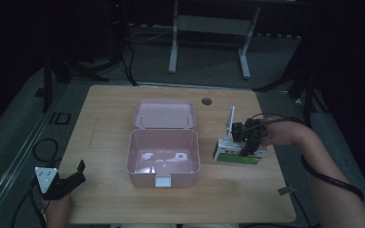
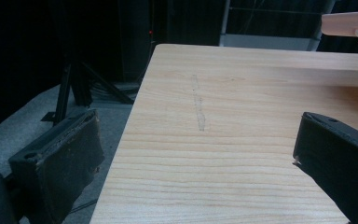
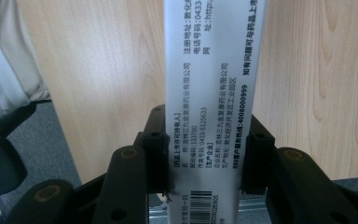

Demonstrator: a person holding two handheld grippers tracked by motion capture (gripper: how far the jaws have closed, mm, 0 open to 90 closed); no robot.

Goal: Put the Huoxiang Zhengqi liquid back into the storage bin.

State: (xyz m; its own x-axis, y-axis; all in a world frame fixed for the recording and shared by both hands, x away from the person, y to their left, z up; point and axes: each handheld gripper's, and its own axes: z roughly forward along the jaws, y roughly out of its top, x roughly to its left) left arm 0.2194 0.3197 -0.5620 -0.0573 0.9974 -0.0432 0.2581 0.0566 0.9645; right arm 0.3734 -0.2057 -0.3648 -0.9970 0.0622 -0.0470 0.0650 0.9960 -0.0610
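Right now, from the high view, I have the right gripper (image 1: 248,142) down at the right side of the wooden table (image 1: 109,123), set on a small carton (image 1: 237,154) with a white top and a green front face. In the right gripper view its two black jaws pinch the long white side of that carton (image 3: 209,93) from either side, touching it, with printed black text and a barcode running along the panel between them. A thin white flap (image 1: 230,122) stands upright from the carton's far end, just beside the gripper. My right forearm comes in from the lower right corner, a black cable (image 1: 330,180) looping round it.

The pink box (image 1: 164,159) sits at the middle of the table, open, its lid (image 1: 164,115) folded back flat behind it. A pale latch (image 1: 162,181) shows on its near wall. I can make out some light patches on the box floor, but I cannot tell what they are. The carton lies just right of the box, apart from it.

My left gripper (image 1: 71,181) rests at the near left corner of the table, well apart from the box. In the left gripper view its jaws are spread wide over bare wood, holding nothing, and an edge of the pink box (image 2: 349,25) shows at the upper right
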